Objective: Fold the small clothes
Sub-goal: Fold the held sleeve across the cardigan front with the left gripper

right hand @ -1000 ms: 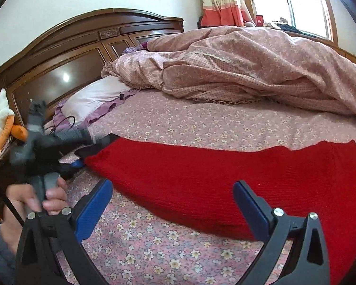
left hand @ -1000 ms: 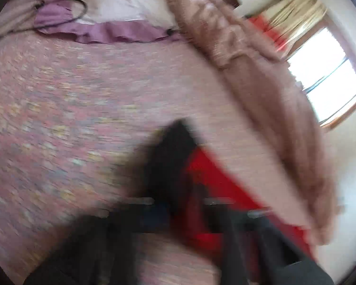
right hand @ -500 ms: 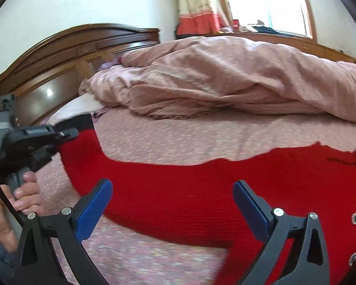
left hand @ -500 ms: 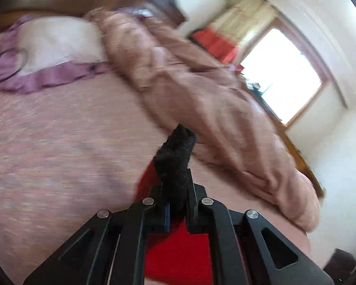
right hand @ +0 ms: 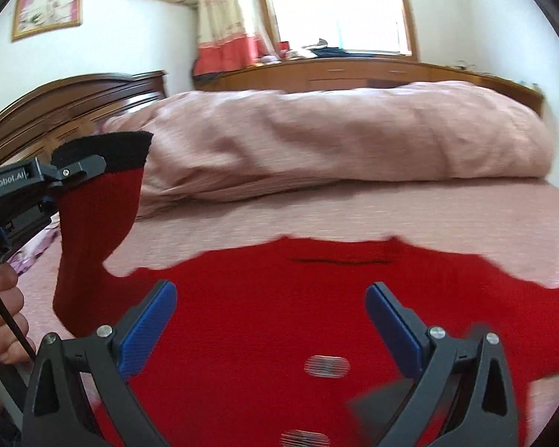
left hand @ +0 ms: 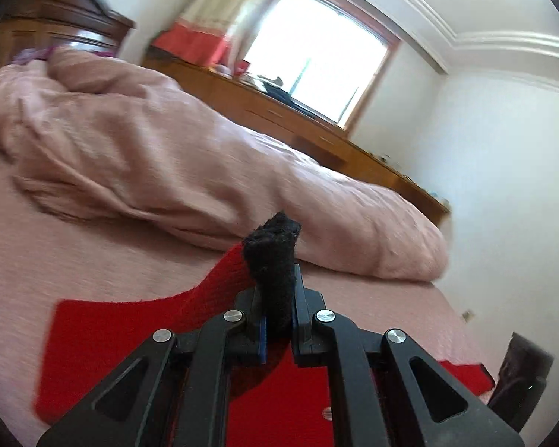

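Observation:
A red knitted sweater (right hand: 279,313) lies spread on the pink bed sheet (right hand: 391,212). Its sleeve (right hand: 97,223) ends in a black cuff (left hand: 274,257) and is lifted off the bed. My left gripper (left hand: 277,298) is shut on that cuff, which sticks up between the pads; the same left gripper (right hand: 74,171) shows at the left of the right wrist view with a hand (right hand: 0,320) below it. My right gripper (right hand: 270,320) is open above the sweater's body, nothing between its blue pads (right hand: 149,327).
A bunched pink quilt (right hand: 335,134) lies across the far side of the bed. A dark wooden headboard (right hand: 67,100) stands at the left. A wooden cabinet (right hand: 354,74) runs under the window (right hand: 335,3). The bed's edge drops off at the right.
The left gripper has lifted the black cuff and carried the sleeve rightward over the sweater, swinging its view from the pillow to the window. The right gripper moved right over the sweater's body, still open.

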Available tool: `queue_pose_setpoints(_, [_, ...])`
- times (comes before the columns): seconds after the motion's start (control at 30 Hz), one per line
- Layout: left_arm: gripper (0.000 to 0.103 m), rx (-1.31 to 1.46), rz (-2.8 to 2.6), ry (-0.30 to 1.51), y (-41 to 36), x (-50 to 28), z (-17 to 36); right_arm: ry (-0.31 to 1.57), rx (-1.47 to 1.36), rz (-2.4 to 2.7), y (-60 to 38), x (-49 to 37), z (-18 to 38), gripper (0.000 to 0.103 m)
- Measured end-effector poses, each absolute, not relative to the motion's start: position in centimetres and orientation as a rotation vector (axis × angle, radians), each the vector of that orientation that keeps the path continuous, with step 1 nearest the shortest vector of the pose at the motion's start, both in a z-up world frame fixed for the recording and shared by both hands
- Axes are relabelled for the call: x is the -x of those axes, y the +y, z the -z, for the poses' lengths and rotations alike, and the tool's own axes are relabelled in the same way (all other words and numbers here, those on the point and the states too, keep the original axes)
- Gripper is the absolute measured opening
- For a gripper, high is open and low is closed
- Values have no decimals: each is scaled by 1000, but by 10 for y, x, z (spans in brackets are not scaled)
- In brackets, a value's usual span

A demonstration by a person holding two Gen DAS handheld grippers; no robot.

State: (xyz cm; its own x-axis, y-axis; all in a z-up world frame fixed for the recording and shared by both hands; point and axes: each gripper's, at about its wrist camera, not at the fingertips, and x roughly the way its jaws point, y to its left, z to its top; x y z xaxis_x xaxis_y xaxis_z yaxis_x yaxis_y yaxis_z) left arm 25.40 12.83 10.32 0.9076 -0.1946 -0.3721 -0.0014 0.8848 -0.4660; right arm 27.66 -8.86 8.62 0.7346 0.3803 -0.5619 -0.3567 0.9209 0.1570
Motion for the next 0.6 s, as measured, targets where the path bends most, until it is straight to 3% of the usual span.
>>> queue_pose_setpoints(0.33, [2, 286, 196, 515, -11, -288, -44, 672, -151, -163, -275, -266, -42, 103])
queue_pose_setpoints(0.4, [2, 280, 210, 521, -26, -290, -41, 740, -168, -163, -284, -283, -40, 103])
queue_pose_setpoints(0.6, [2, 214, 244, 536, -65, -291, -32, 619, -78, -168, -285, -301, -54, 103])
